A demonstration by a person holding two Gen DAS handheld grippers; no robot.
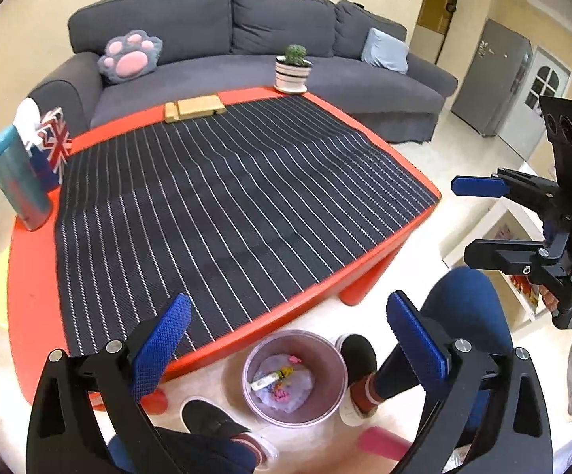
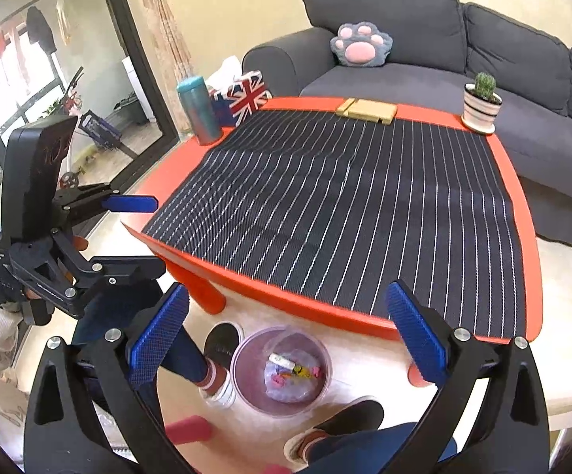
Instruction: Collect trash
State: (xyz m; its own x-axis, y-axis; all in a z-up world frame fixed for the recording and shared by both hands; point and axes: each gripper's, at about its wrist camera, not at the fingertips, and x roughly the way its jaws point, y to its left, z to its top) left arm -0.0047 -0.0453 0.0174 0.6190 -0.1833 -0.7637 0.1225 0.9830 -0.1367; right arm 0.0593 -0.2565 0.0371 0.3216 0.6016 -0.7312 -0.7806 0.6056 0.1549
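1. Two tongs hover over the floor, both spread wide with nothing between them: the left tongs and the right tongs.
2. The trash bin stands on the floor just beside the red surface, between the person's shoes.
3. Inside lie a white stick-like scrap and pink and yellow bits, too small to identify.
4. The striped mat is bare.
5. The person's legs are cut off by the frame.
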